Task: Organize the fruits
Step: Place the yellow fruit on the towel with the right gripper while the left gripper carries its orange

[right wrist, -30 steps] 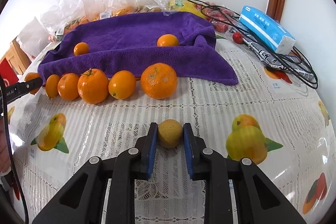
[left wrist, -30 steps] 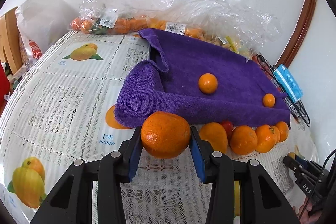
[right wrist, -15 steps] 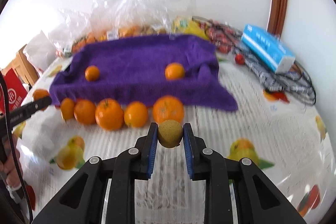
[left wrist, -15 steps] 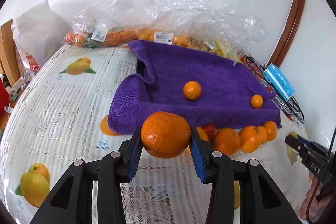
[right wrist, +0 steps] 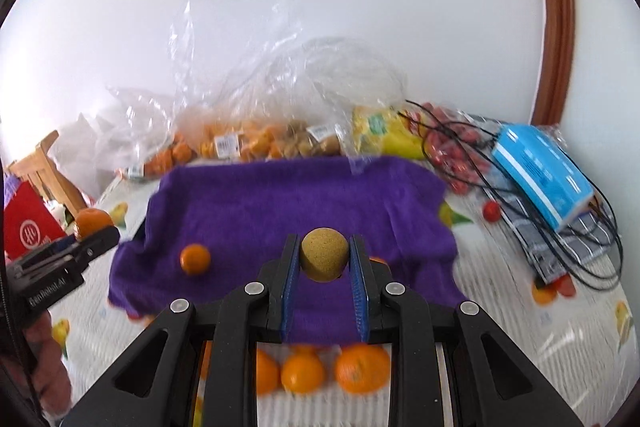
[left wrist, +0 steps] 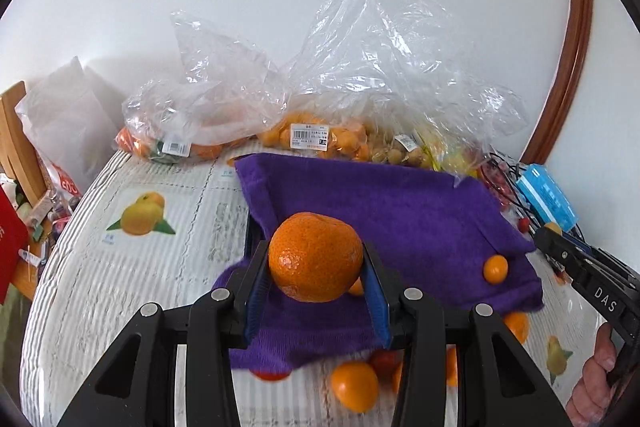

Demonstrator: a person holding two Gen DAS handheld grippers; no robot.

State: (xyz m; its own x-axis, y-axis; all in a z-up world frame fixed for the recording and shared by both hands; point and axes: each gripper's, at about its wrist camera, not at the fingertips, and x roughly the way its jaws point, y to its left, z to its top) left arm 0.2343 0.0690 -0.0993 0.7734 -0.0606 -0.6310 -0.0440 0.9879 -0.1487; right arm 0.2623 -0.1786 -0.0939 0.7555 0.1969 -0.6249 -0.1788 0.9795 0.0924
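My left gripper [left wrist: 316, 259] is shut on a large orange [left wrist: 315, 255] and holds it in the air over the near left part of the purple towel [left wrist: 392, 211]. My right gripper [right wrist: 324, 261] is shut on a small brownish-yellow fruit [right wrist: 324, 254], raised over the near edge of the same towel [right wrist: 296, 199]. A small orange fruit [right wrist: 195, 259] lies on the towel's left part; another one [left wrist: 495, 268] lies near its right edge. A row of oranges [right wrist: 362, 367] sits on the tablecloth in front of the towel.
Clear plastic bags of fruit [left wrist: 312, 139] are piled against the wall behind the towel. A blue tissue pack [right wrist: 540, 171], black cables [right wrist: 592, 227] and a loose red tomato [right wrist: 491, 211] lie at the right. A wooden chair [right wrist: 44, 167] stands at the left edge.
Both grippers have risen and moved forward with their fruit, from low over the tablecloth to above the towel. The row of oranges now lies below and partly behind the fingers.
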